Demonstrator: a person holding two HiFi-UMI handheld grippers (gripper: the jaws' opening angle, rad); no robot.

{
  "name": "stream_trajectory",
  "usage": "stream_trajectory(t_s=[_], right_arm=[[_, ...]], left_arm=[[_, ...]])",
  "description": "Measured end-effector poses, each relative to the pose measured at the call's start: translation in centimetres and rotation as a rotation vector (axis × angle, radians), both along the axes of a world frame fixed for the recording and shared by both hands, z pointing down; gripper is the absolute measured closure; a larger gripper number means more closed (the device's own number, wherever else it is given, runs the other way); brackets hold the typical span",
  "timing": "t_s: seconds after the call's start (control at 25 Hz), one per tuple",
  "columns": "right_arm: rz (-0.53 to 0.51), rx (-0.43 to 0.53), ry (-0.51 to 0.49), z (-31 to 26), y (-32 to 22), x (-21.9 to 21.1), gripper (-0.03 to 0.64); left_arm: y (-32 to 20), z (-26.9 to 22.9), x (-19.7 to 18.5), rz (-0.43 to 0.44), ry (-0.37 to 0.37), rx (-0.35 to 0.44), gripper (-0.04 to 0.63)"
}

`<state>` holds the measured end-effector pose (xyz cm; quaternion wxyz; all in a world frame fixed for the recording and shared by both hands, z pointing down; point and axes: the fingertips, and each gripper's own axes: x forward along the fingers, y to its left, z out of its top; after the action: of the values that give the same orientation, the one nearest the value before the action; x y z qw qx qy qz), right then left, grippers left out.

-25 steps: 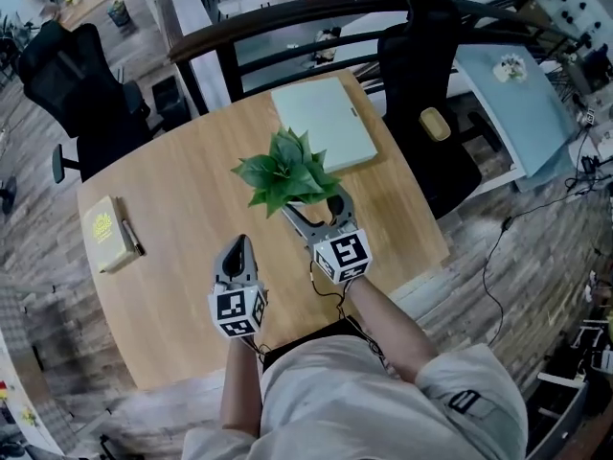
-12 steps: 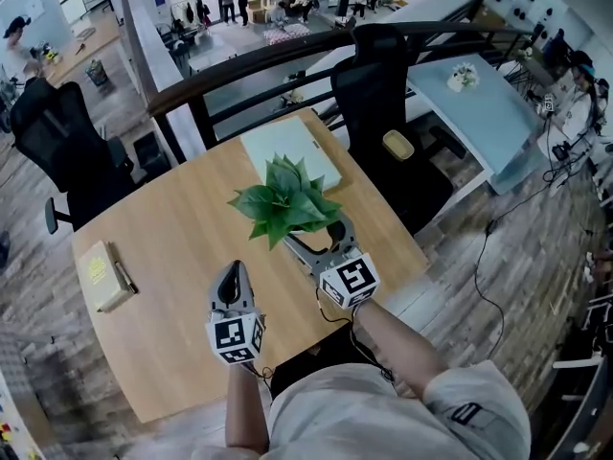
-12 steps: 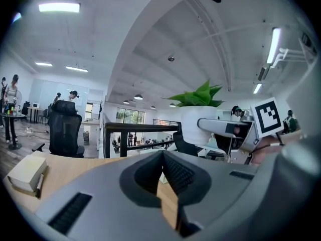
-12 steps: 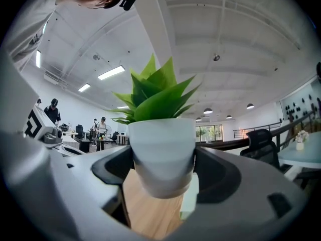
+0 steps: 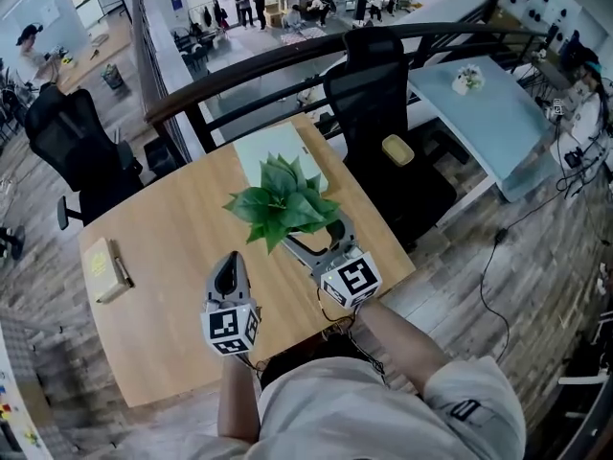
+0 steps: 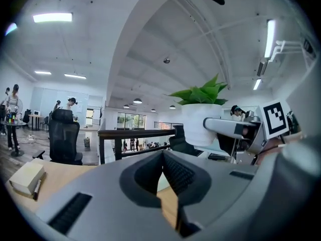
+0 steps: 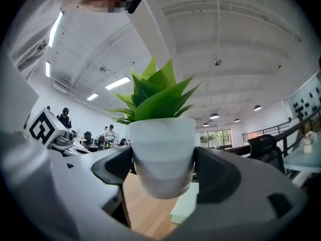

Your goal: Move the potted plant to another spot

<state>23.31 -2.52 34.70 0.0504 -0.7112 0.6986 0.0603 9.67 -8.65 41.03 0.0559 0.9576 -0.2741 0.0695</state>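
A potted plant [image 5: 282, 202] with green leaves in a white pot [image 7: 162, 154] hangs above the wooden table [image 5: 182, 247]. My right gripper [image 7: 163, 165] is shut on the pot, one jaw on each side of it, and the pot's base is off the tabletop. In the head view the right gripper [image 5: 316, 237] sits under the leaves near the table's front right part. My left gripper [image 5: 228, 272] is to its left, shut and empty. The left gripper view shows the pot [image 6: 202, 127] held up at right.
A pale green closed laptop [image 5: 273, 153] lies at the table's far edge behind the plant. A notebook with a pen [image 5: 103, 268] lies near the left edge. Black office chairs [image 5: 372, 75] stand by the far corners. A railing [image 5: 239, 65] runs behind the table.
The plant has stayed in my right gripper and drifted slightly left and nearer over the table. The head view has shifted. My left gripper has moved little.
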Motion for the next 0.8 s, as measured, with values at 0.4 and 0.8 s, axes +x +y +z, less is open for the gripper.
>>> stream_trajectory(t_s=[0.4,0.8], right_arm=[[-0.086,0.027,-0.008,-0.6,2.3,3.6,0.222],[-0.2,0.041,-0.009,-0.7,1.5,3.7,0.222]], left_arm=[[3.1,-0.4,4.7,-0.047,-0.002,0.006,0.583],[3.5,-0.2,3.9,-0.162,0.001,0.016,0.583]])
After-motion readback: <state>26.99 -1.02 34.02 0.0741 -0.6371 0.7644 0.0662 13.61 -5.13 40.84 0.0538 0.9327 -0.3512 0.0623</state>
